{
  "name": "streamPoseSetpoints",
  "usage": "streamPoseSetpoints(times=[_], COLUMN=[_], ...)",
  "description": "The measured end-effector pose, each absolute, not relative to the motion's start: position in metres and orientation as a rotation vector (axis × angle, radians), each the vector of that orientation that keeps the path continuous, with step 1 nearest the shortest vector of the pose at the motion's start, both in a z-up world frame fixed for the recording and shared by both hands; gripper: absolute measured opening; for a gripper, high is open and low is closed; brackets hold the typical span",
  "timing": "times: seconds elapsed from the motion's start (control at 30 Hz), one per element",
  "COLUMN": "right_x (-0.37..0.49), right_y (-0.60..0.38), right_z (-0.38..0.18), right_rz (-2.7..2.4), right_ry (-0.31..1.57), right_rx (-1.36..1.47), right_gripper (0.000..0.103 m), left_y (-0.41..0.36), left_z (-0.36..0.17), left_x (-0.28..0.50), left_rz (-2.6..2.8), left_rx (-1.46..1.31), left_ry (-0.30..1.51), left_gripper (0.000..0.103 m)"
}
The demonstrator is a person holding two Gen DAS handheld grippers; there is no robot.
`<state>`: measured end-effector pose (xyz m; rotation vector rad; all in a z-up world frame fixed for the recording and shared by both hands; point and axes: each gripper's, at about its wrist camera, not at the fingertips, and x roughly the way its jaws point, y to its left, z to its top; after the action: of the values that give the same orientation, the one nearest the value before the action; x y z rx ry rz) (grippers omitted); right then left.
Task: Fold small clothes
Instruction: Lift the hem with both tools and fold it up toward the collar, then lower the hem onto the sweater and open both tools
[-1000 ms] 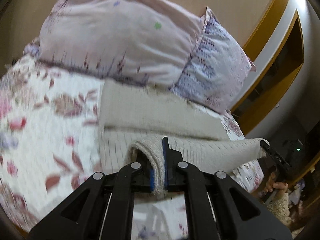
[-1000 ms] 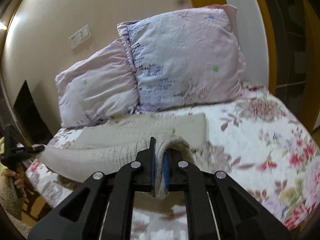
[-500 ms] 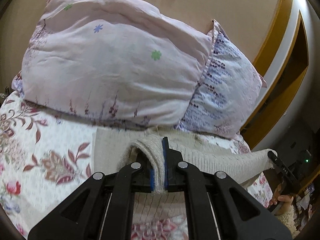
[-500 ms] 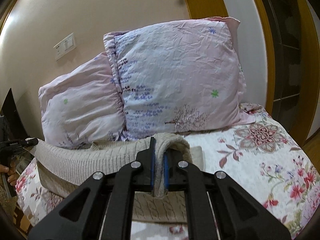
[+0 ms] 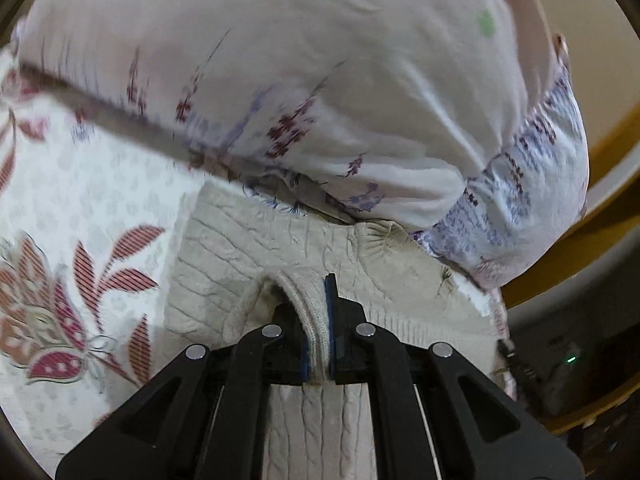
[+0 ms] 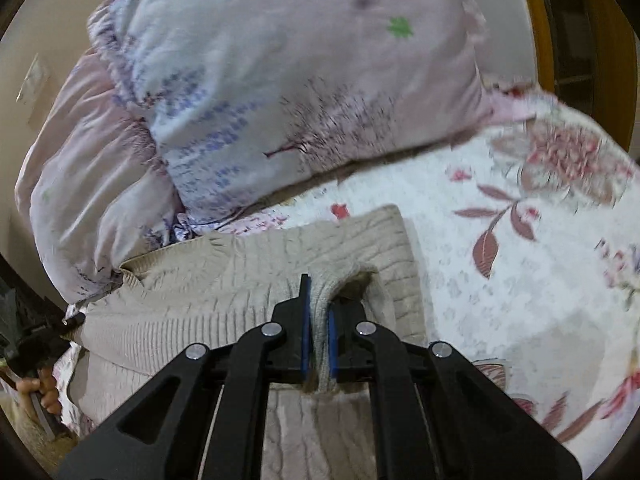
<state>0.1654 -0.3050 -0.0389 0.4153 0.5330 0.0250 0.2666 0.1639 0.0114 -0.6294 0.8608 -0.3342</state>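
A beige cable-knit sweater (image 5: 248,256) lies on the floral bedspread (image 5: 80,208), its far edge against the pillows. My left gripper (image 5: 318,332) is shut on a ribbed edge of the sweater, held low over the garment's folded part. In the right wrist view the same sweater (image 6: 248,280) spreads to the left, and my right gripper (image 6: 318,328) is shut on another bunched ribbed edge of it, also low over the fabric. The other gripper and the hand holding it (image 6: 36,364) show at the left edge.
Two pale pink pillows with purple prints (image 5: 320,80) (image 6: 304,80) lean against the wall just beyond the sweater. The flowered bedspread (image 6: 520,240) extends to the right. A wooden frame (image 5: 600,208) and dark floor lie past the bed's edge.
Both grippers have carried the held sweater edge forward and down toward the pillows, laying it over the far part of the garment. The pillows now fill the upper views.
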Motion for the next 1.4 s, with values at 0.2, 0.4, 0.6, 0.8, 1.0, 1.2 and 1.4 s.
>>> streamPoseSetpoints(times=[0.2,0.4,0.6,0.8,1.0,1.2,1.4], right_x=[0.178,0.199,0.212,0.201,0.162,0.130,0.125], right_y=[-0.308,-0.323,-0.329,-0.329,-0.332,-0.333,-0.324], right_z=[-0.039,-0.040,-0.038,-0.029,-0.025,-0.035,-0.053], right_rz=[0.043,0.102,0.162,0.123,0.050,0.021,-0.007], right_ry=[0.561,0.578,0.534,0.494,0.467,0.505,0.581], right_rx=[0.470,0.661,0.784,0.739,0.604,0.498,0.403], right_gripper=[0.008,0.023,0.053,0.054,0.051,0.042,0.041], left_y=[0.168,0.175,0.182,0.194,0.200,0.190,0.170], left_z=[-0.001,-0.011,-0.016,0.002,0.015,0.019,0.016], left_x=[0.279,0.293,0.299,0.291,0.266,0.236,0.216], left_rz=[-0.359,-0.405,-0.430,-0.416,-0.359,-0.327,-0.298], left_rx=[-0.709,-0.873,-1.003,-0.983,-0.800,-0.586,-0.397], left_ry=[0.889,0.903,0.886,0.806,0.793,0.798,0.816], left_gripper=[0.006,0.006,0.035,0.051,0.051,0.051,0.049])
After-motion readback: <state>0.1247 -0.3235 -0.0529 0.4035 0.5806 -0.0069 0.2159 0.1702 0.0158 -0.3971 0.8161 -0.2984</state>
